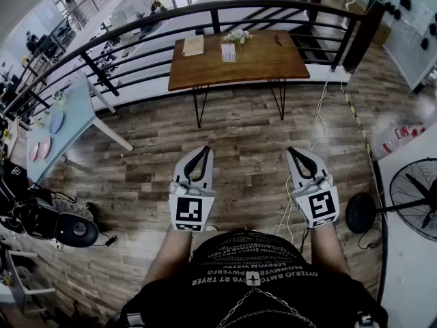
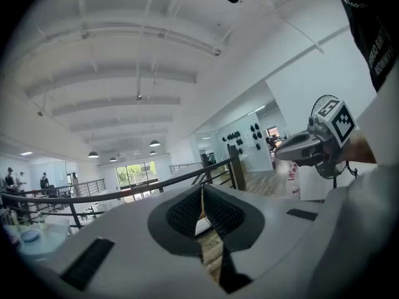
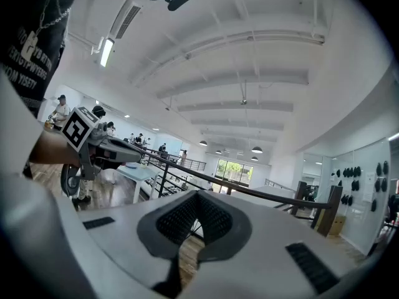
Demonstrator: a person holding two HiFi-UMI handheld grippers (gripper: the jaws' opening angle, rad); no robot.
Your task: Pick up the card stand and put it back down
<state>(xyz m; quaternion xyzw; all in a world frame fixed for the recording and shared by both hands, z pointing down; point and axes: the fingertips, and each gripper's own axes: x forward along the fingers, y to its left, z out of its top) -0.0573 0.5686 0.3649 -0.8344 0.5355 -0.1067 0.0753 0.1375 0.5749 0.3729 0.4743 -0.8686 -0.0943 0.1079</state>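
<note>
Card stand (image 1: pixel 228 52), in the head view, is the small white upright piece near the middle of the wooden surface (image 1: pixel 273 63), with a notebook (image 1: pixel 194 45) to its left on that surface and a posy (image 1: pixel 237 37) just behind it. It stands upright, probably so its card faces outward. The left tool (image 1: pixel 203 153) and right tool (image 1: pixel 295 153) sit side by side close to the person's body, well short of the surface across the plank floor (image 1: pixel 239 132), both aimed toward it. That reads as a ready posture before any reach, so the pick-up looks not yet begun. In the left gripper view the left tool (image 2: pixel 201 210) has its ribbed pads pressed together with nothing caught between them. The right tool (image 2: pixel 312 145) floats off to the side, and the stand cannot be made out past the jaws. In the right gripper view the right tool (image 3: pixel 194 220) is likewise closed and empty, with the left tool (image 3: pixel 100 147) beside it. Closed jaws suit carrying the tools forward, and they would need to part before reaching the stand.
</note>
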